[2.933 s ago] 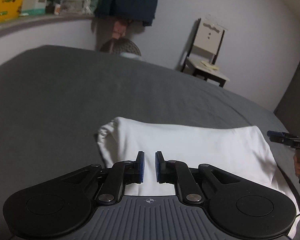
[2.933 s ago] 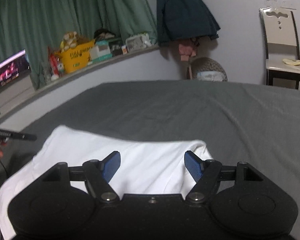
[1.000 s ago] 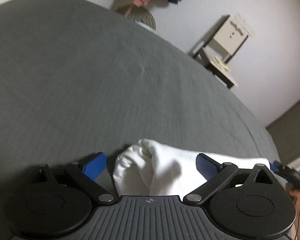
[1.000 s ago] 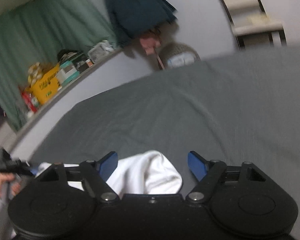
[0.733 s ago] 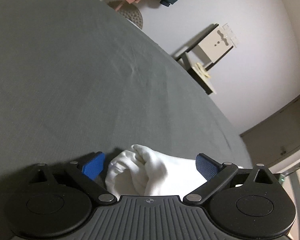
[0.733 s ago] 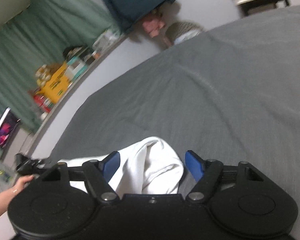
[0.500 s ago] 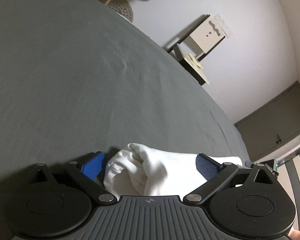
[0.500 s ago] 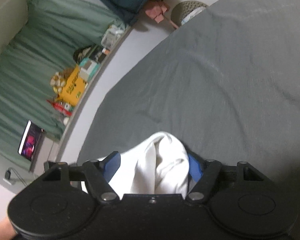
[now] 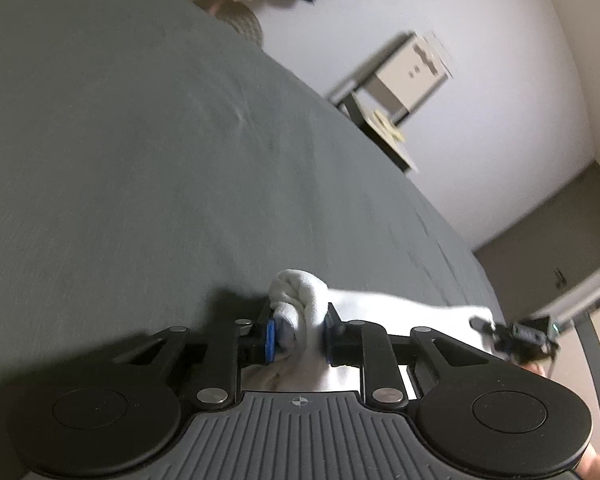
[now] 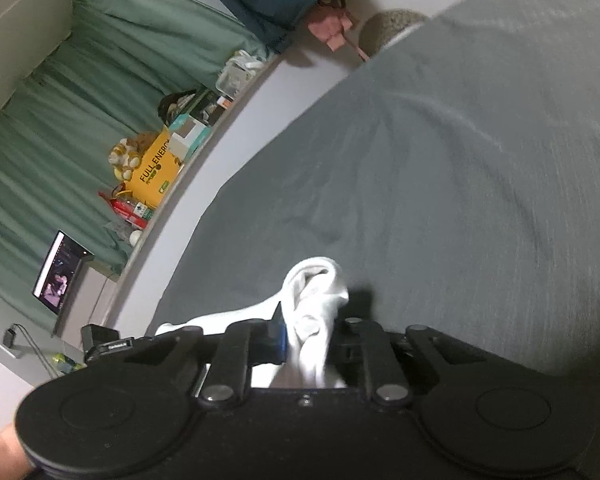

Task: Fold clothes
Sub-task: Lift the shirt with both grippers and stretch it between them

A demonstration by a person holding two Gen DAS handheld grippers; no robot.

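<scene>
— Where are you in the fold?

— At the pick-up. The white garment (image 9: 364,304) lies on the dark grey bedsheet (image 9: 140,160), and I have one bunched corner of it in each tool. My left gripper (image 9: 298,334) is closing, its blue pads already pressing a wad of the cloth. My right gripper (image 10: 308,340) is closing too, with the other corner squeezed between its fingers.

— Is either one loose?

— Not that I can see; cloth fills both gaps.

— And next?

— I judge it calls for lifting both corners together, keeping the edge between them taut, then carrying it over the rest of the garment. If one corner slips, the fold will land crooked.
</scene>
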